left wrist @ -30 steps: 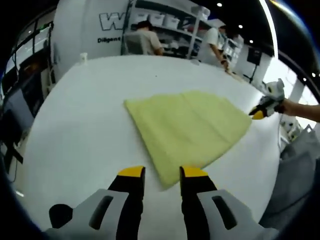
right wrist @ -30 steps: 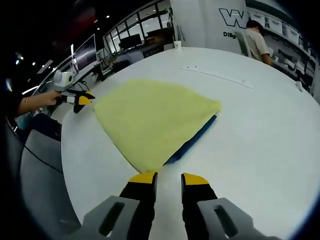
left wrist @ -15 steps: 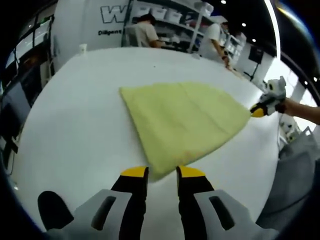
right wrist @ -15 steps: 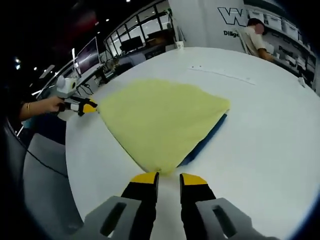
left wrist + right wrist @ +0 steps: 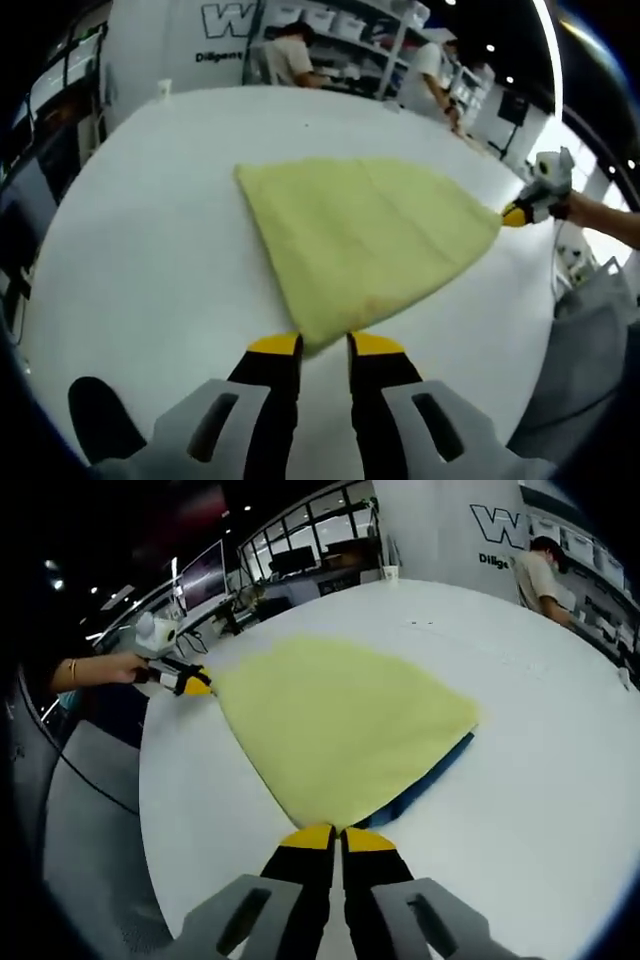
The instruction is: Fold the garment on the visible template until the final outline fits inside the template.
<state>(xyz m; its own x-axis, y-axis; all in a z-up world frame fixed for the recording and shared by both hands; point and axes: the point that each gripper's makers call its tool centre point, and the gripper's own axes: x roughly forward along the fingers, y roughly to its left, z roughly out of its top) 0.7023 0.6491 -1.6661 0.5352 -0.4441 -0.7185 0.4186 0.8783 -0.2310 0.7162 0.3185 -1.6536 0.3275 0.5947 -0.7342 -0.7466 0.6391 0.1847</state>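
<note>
We hold soft, floppy yellow garment (image 5: pixel 365 240) by near corners: left gripper (image 5: pixel 325 345) and right gripper (image 5: pixel 329 837) pinched on cloth; blue template (image 5: pixel 430 775) beneath.

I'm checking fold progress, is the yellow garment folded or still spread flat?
Folded. The yellow garment lies in layers on the white table, fold lines crossing its top, and the blue template peeks out along one edge.

Bright overhead lights wash the white table (image 5: pixel 150 230) evenly; fisheye edges bend and blur.
</note>
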